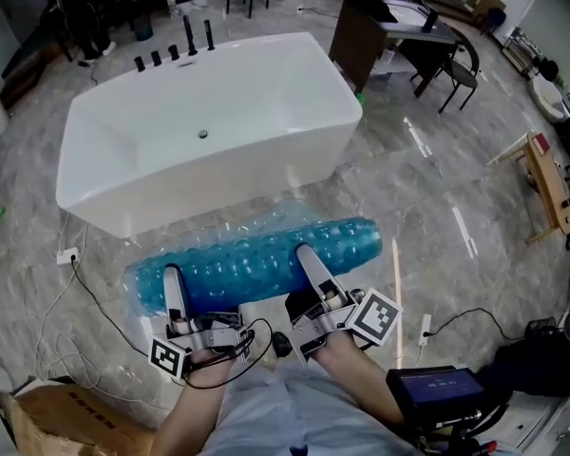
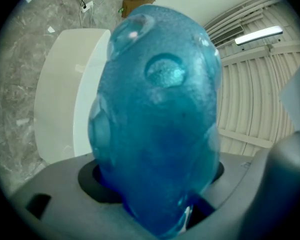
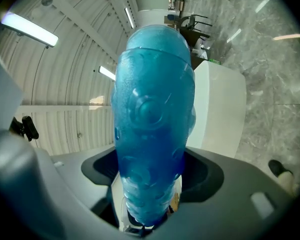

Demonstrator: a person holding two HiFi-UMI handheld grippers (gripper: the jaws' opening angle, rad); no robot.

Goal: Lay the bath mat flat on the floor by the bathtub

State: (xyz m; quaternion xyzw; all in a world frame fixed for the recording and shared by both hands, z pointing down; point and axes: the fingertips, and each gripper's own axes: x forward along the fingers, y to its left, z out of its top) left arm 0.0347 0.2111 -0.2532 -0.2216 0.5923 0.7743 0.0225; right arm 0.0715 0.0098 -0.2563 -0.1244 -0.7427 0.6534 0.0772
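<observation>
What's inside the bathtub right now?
The bathtub holds nothing visible: a bare white basin with a drain. The rolled blue bath mat is outside, in front of it. Its near inner wall is hidden from this angle.

Head view steeply down on bathtub (image 1: 209,131) and mat (image 1: 256,259), gripper views close against mat, bathtub shared behind.

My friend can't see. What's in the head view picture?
The left gripper and right gripper each clamp a rolled blue bath mat, held crosswise in front of a white bathtub on a grey marbled floor.
</observation>
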